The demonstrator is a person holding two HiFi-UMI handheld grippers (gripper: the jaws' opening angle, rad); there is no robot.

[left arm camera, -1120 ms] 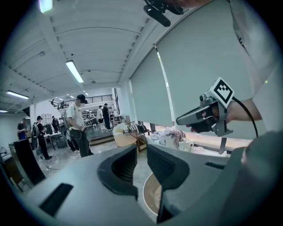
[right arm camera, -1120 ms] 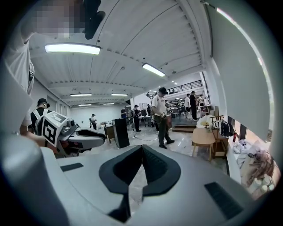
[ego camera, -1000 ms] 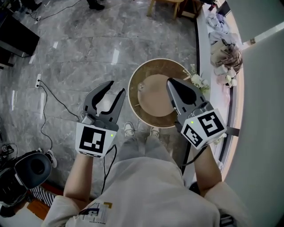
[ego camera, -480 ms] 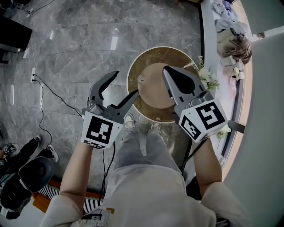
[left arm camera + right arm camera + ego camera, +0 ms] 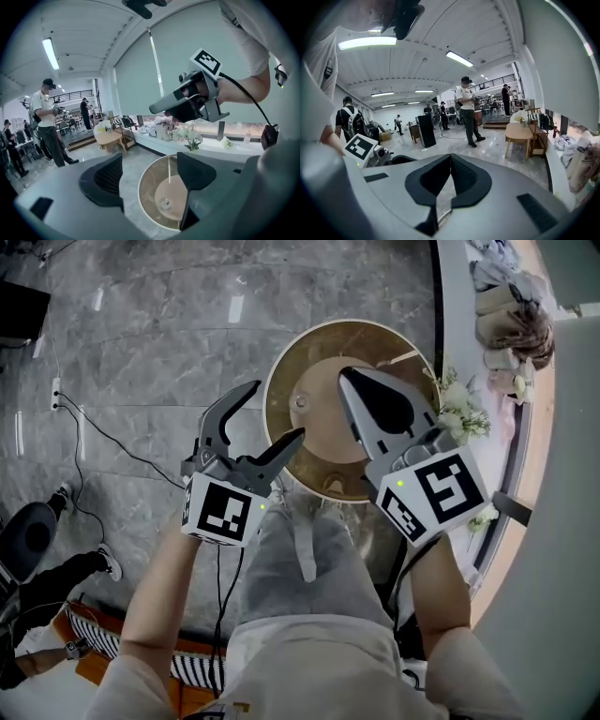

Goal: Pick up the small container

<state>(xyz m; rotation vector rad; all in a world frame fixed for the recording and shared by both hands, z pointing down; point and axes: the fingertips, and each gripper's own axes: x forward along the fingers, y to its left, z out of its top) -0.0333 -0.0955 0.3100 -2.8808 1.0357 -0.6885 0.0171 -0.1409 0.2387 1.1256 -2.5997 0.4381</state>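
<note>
Head view: right gripper (image 5: 347, 379) carries black-and-white square markers (image 5: 441, 486).

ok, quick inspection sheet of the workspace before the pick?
Surface: round glass table, tan disc under the glass.
Job's things: small container on the table, untouched.
Clutter: nothing seen on the table.
Grippers: left gripper opening, nothing between its jaws; right gripper shut, empty, over the table.
Cables: floor cable at left; lead hanging from the left gripper.
Surroundings: stone floor, flowers on the ledge, people beyond.
</note>
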